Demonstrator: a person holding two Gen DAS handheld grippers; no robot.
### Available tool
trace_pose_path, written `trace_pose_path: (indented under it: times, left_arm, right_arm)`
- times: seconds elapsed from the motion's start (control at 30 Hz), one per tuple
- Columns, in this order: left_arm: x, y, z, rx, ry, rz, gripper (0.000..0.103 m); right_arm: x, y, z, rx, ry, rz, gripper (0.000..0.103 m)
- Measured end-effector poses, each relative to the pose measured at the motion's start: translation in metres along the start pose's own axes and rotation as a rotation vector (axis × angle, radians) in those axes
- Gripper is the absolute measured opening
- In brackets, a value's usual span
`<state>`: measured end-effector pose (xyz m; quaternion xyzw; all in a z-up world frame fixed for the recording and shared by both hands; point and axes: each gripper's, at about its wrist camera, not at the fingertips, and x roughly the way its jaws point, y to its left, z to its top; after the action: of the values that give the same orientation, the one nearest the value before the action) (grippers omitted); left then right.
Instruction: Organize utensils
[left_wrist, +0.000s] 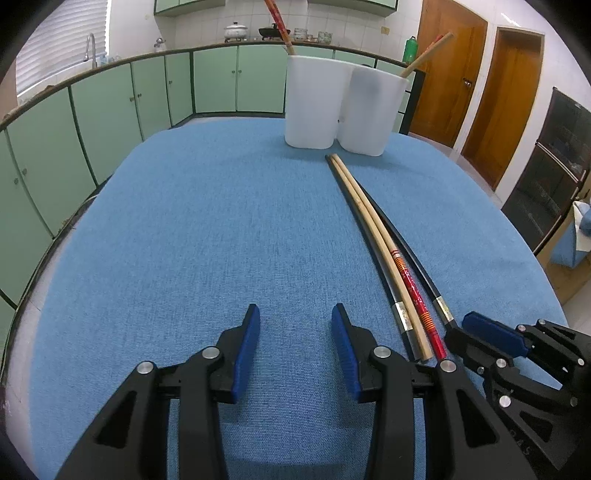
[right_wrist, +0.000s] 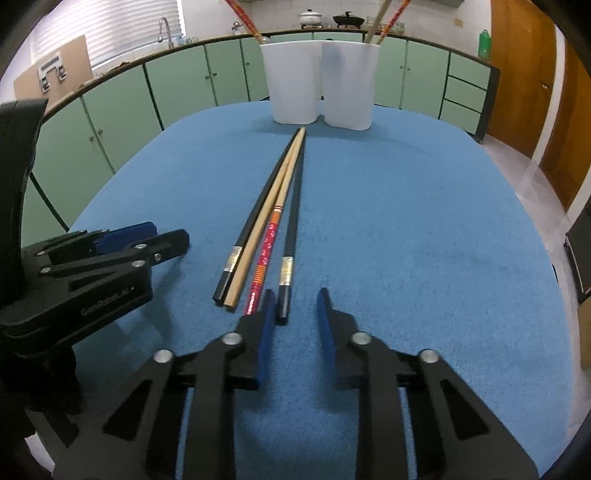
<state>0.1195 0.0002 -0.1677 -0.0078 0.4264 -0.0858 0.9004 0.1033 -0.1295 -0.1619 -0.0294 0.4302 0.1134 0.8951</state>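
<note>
A blue-clothed table (left_wrist: 207, 229) fronts green cabinets. We tilt both grippers downward — left gripper (left_wrist: 295, 314) apart over bare cloth, right gripper (right_wrist: 295, 299) apart around the black chopstick (right_wrist: 291, 229)'s end. Only the right view shows it between the pads.

Worktop (right_wrist: 406, 229) blue, woven cloth texture. Two cups (right_wrist: 295, 81) plain white. Four chopsticks lying: two black (right_wrist: 291, 229) with a silver band near the butt; one plain tan wood (right_wrist: 255, 236); one (right_wrist: 267, 243) tan at the tip, red with small white flecks further back, orange-striped band near the butt. Sticks standing in the cups look red-patterned and tan, too blurred to be sure. Both hand-held grippers: left (left_wrist: 295, 347) and right (right_wrist: 295, 325) black with blue pads (right_wrist: 267, 332), silver rivets. Cabinets (left_wrist: 110, 103) pale green, dark trim. Doors (left_wrist: 454, 74) orange-brown wood. Bottle (left_wrist: 410, 50) green.
</note>
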Motion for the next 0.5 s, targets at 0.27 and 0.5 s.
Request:
trace_pose_path:
  times: [0.27, 0.5]
  left_arm:
    - [-0.003, -0.004, 0.0, 0.017, -0.015, -0.01, 0.04]
    - [-0.01, -0.024, -0.003, 0.042, -0.034, -0.106, 0.04]
  right_arm:
    - [-0.001, -0.021, 0.002, 0.083, -0.014, -0.024, 0.006]
    - [-0.001, -0.044, 0.001, 0.14, -0.016, -0.047, 0.006]
